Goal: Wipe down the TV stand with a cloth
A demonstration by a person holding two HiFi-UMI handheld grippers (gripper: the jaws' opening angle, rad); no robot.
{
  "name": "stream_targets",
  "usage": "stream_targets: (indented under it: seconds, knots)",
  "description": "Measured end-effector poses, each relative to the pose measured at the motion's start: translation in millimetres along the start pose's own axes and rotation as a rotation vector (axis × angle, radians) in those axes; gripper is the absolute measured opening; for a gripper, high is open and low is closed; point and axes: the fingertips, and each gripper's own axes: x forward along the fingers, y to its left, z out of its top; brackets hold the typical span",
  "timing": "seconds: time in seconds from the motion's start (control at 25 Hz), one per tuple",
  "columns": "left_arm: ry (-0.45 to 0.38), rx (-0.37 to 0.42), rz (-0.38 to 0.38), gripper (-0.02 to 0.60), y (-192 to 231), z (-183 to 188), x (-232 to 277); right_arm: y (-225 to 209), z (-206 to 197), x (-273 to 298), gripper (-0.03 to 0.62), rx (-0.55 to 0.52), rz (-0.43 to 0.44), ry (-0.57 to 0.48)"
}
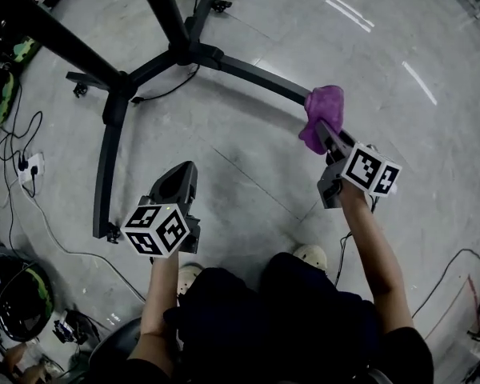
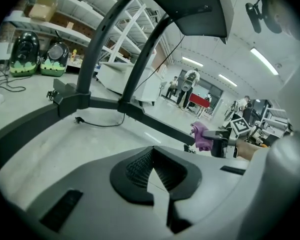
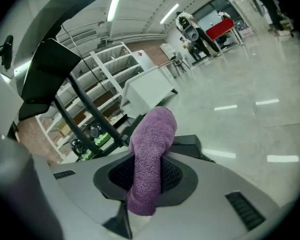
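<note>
Black metal is what the TV stand (image 1: 110, 146) is built of, and its splayed legs are spread across the grey floor (image 1: 248, 174). At the near left, the left tongs (image 1: 178, 184) are held clenched on nothing, clear of the legs. Farther right, the purple cloth (image 1: 323, 112) is laid over the stand's right leg and is pinched by the right tongs (image 1: 330, 140). The cloth is judged light, soft and floppy. It is best gripped by a bunched fold, so that a loose pad is left free for wiping. Its place on the leg is shown only by the head view. The nip of the jaws on it is shown by the right gripper view, and the uprights (image 2: 102, 39) and dark panel (image 2: 190, 9) overhead by the left gripper view.
</note>
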Motion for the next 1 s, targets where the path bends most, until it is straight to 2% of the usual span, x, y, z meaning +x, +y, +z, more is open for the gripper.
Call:
stream_targets:
  seconds: [0.12,0.2,0.32,0.44,0.56,0.72,0.8,0.92,1.0]
  knots:
    - [-0.056,0.022,0.0,0.005,2.9,23.8,-18.6,52.5,-2.3,22.6,0.1,-0.013,0.135,0.016]
    - [-0.094,0.037,-0.007,0.005,3.8,39.3,-30.5,89.2,3.0,35.6,0.1,-0.068,0.215,0.016]
    - [-0.134,0.055,-0.03,0.005,1.6,63.6,-49.9,139.7,11.7,39.5,0.1,-0.148,0.287,0.006]
    - [-0.166,0.078,-0.03,0.005,-2.2,88.8,-71.0,182.7,25.1,37.9,0.1,-0.171,0.349,-0.014]
    - [-0.189,0.129,-0.018,0.005,-7.6,111.5,-85.0,217.2,44.2,31.9,0.1,-0.217,0.397,-0.051]
    - [-0.224,0.189,-0.047,0.005,-13.7,140.9,-98.7,259.7,52.0,26.8,0.1,-0.352,0.466,-0.048]
    - [-0.22,0.2,-0.07,0.005,-20.7,153.4,-107.1,277.3,50.3,19.5,0.1,-0.411,0.476,-0.024]
    - [-0.212,0.201,-0.108,0.005,-45.2,175.6,-123.6,298.2,51.5,-0.7,0.1,-0.426,0.475,0.054]
    - [-0.217,0.202,-0.159,0.005,-70.8,195.6,-137.6,310.7,59.4,-18.0,0.1,-0.449,0.465,0.101]
